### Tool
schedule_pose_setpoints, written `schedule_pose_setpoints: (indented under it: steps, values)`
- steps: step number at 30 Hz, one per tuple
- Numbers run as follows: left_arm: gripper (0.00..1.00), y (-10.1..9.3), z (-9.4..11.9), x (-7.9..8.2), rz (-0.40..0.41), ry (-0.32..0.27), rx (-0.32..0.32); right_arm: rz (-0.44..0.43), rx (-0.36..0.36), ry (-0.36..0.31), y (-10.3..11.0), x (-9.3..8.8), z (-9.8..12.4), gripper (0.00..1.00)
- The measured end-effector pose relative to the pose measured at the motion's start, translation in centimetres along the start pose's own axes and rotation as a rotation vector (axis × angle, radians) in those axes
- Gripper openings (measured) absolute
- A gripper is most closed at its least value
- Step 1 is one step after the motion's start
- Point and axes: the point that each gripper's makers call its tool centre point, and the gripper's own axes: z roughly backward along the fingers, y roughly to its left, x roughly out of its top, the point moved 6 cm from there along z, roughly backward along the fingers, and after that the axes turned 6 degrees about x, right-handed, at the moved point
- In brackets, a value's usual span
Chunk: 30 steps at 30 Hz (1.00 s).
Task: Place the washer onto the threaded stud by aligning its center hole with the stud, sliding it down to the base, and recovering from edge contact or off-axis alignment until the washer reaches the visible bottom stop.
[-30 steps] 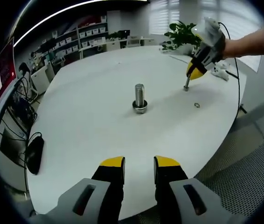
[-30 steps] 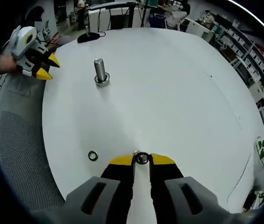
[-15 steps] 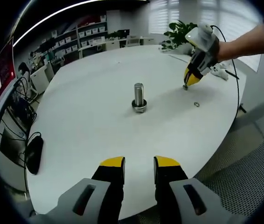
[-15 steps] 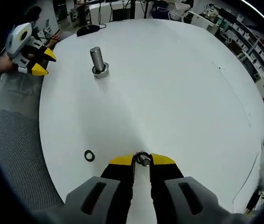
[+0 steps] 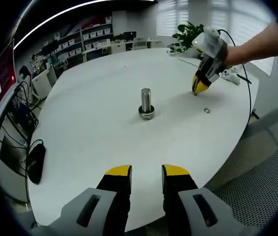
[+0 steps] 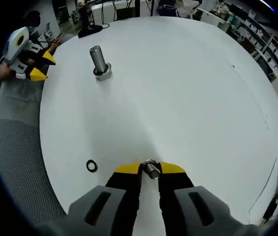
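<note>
A threaded steel stud (image 5: pixel 146 102) stands upright on a wide base in the middle of the white table (image 5: pixel 95 123); it appears again as the stud (image 6: pixel 98 61) at upper left. A small washer (image 5: pixel 207 110) lies flat on the table, the same washer (image 6: pixel 92 165) left of my right jaws. My right gripper (image 6: pixel 150 168) is shut on a small bolt-like metal piece (image 6: pixel 151 169). Held by a person's hand, the right gripper (image 5: pixel 196 90) points down at the table just beyond the washer. My left gripper (image 5: pixel 146 172) is open and holds nothing, near the table's front edge; the left gripper (image 6: pixel 36 66) shows at far left.
A black mouse (image 5: pixel 36 162) lies at the table's left edge. A grey mesh chair (image 5: pixel 262 182) stands off the right side, and a black cable (image 5: pixel 251 83) runs down from the right gripper. Plants (image 5: pixel 190 34) and shelves (image 5: pixel 80 42) stand beyond the table.
The right gripper has moved a little left and down toward the table with the metal piece in it. The left gripper, the stud and the washer have not moved.
</note>
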Motion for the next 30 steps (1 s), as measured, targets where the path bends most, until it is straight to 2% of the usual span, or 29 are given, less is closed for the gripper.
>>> schedule_pose_setpoints:
  steps: [5,11,16,30]
  values:
    - [0.22,0.0,0.0,0.0,0.0,0.0,0.001,0.009,-0.002,0.012,0.0,-0.3,-0.2,0.17]
    - [0.22,0.0,0.0,0.0,-0.002,0.003,0.0,-0.015,-0.008,-0.008,-0.1,-0.4,0.5,0.2]
    - [0.22,-0.1,0.0,0.0,-0.003,0.004,-0.001,-0.029,-0.01,-0.008,-0.5,-1.0,0.7,0.22]
    - [0.23,0.0,-0.1,-0.3,-0.003,0.019,0.002,-0.036,-0.008,-0.004,0.4,-2.9,1.2,0.26]
